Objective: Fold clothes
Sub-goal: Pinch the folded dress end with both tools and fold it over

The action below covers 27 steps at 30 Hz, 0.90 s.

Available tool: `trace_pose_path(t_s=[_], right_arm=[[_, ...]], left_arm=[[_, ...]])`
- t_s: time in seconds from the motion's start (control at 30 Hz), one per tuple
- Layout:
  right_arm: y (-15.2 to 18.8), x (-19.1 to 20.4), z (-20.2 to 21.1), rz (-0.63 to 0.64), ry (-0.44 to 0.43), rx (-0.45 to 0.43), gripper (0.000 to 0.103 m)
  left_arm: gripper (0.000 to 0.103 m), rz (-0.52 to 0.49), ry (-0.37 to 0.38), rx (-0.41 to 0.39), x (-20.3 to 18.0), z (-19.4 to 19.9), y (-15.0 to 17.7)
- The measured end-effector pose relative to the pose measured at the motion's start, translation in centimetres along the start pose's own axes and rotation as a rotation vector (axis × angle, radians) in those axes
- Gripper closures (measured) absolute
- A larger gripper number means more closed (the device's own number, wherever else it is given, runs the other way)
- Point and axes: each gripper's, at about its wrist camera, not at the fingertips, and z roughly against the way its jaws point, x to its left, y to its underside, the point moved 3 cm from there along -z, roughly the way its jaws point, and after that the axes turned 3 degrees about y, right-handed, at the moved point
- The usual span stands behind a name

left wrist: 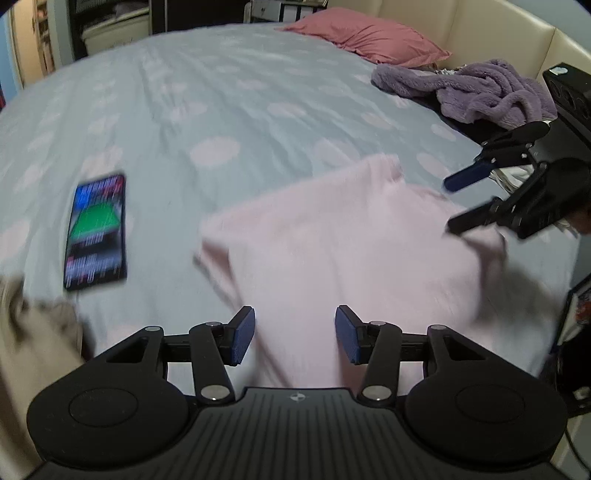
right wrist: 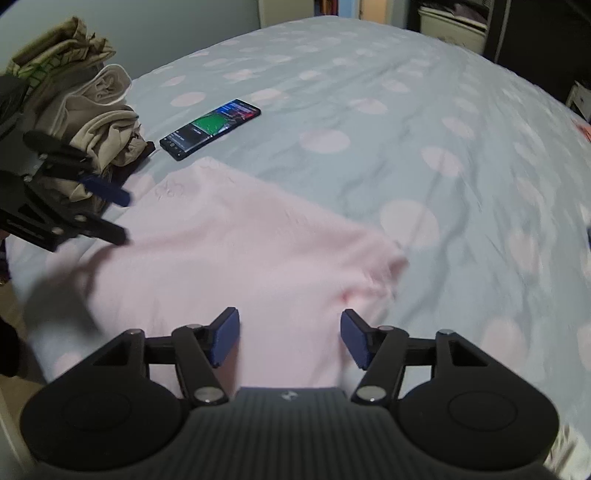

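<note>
A pale pink garment [left wrist: 351, 251] lies flat on the blue spotted bed sheet [left wrist: 221, 110], blurred by motion. My left gripper [left wrist: 294, 335] hovers open over its near edge, nothing between its blue pads. The right gripper [left wrist: 448, 205] shows at the right of the left wrist view, open above the garment's right edge. In the right wrist view the pink garment [right wrist: 240, 258] spreads ahead of my right gripper [right wrist: 290, 338], which is open and holds nothing. The left gripper [right wrist: 123, 216] appears there at the left, open over the garment's far-left corner.
A lit phone [left wrist: 96, 232] [right wrist: 210, 128] lies on the sheet beyond the garment. A beige clothes pile [right wrist: 85, 107] sits at the bed's corner. A purple fleece [left wrist: 476, 92] and pink pillow [left wrist: 373, 37] lie near the cream headboard [left wrist: 480, 33].
</note>
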Motion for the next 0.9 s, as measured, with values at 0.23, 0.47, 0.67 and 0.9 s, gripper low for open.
trace_pose_path(t_s=[0.23, 0.47, 0.67, 0.9], right_arm=[[2.9, 0.2, 2.8, -0.026, -0.041, 0.052, 0.033], [4.6, 1.2, 1.7, -0.07, -0.027, 0.074, 0.055], [5.2, 1.1, 0.5, -0.089, -0.062, 0.054, 0.066], [5.2, 0.6, 0.7, -0.114, -0.11, 0.059, 0.089]], left_arm=[[0.055, 0.142, 0.026, 0.032, -0.5, 2.3, 3.1], [0.055, 0.087, 0.039, 0.044, -1.6, 1.1, 4.7], [0.056, -0.035, 0.053, 0.094, -2.7, -1.0, 5.7], [0.097, -0.053, 0.081, 0.098, -2.6, -1.4, 5.6]])
